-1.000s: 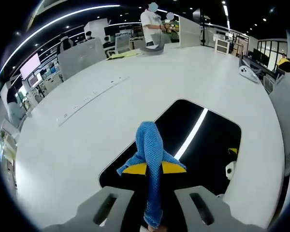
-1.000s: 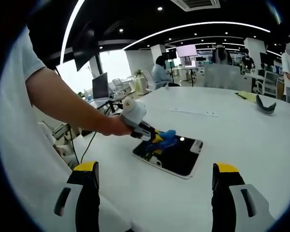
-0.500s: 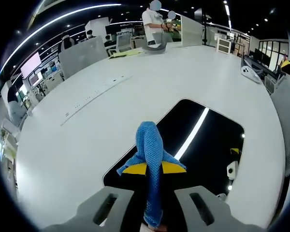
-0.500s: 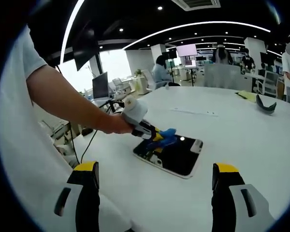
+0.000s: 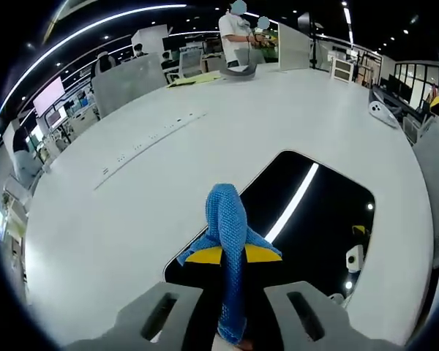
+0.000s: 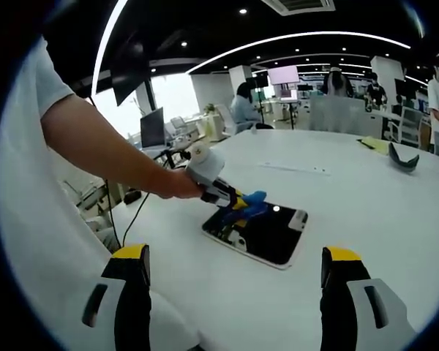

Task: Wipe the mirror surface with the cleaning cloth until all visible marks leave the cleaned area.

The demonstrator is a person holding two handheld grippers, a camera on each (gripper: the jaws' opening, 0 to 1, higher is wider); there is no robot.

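Observation:
A blue knitted cleaning cloth (image 5: pixel 227 241) is pinched upright between the yellow-tipped jaws of my left gripper (image 5: pixel 233 254), just above the near corner of the mirror (image 5: pixel 314 219). The mirror lies flat on the white table and reflects ceiling light strips. In the right gripper view, a person's hand holds the left gripper (image 6: pixel 236 205) with the cloth (image 6: pixel 250 202) over the mirror (image 6: pixel 267 235). My right gripper (image 6: pixel 234 285) hangs open well short of the mirror, with nothing between its yellow-tipped fingers (image 6: pixel 130 257).
The white table (image 5: pixel 132 190) stretches wide around the mirror. A dark curved object (image 6: pixel 402 160) lies far right on it. People stand and sit at desks beyond. The person's arm (image 6: pixel 102 153) crosses the left of the right gripper view.
The left gripper with the cloth has lifted and drawn back slightly from the mirror. The right gripper has stayed still.

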